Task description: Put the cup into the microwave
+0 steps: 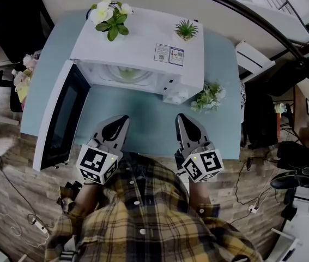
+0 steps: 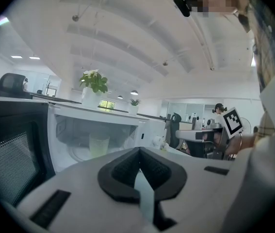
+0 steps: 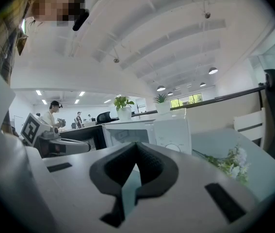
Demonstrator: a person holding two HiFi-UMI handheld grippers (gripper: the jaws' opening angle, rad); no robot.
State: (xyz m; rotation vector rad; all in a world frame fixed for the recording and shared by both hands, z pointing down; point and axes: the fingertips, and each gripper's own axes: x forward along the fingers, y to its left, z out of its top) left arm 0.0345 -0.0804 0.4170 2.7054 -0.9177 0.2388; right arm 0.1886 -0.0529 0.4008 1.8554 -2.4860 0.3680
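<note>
A pale green translucent cup (image 2: pixel 99 144) stands upright on the turntable inside the white microwave (image 1: pixel 143 48), and shows faintly through the opening (image 1: pixel 128 74) in the head view. The microwave door (image 1: pixel 61 116) hangs wide open to the left. My left gripper (image 1: pixel 122 118) (image 2: pixel 139 149) rests over the blue table in front of the opening, shut with nothing in it. My right gripper (image 1: pixel 181 116) (image 3: pixel 136 143) sits beside it, level with the microwave's control panel, also shut and holding nothing. Both stay well short of the microwave.
On top of the microwave stand a white-flowered plant (image 1: pixel 110 16) and a small succulent (image 1: pixel 186 29). A sprig of artificial flowers (image 1: pixel 208 96) lies on the blue table (image 1: pixel 149 121) to the right of the microwave. Office chairs and cables surround the table.
</note>
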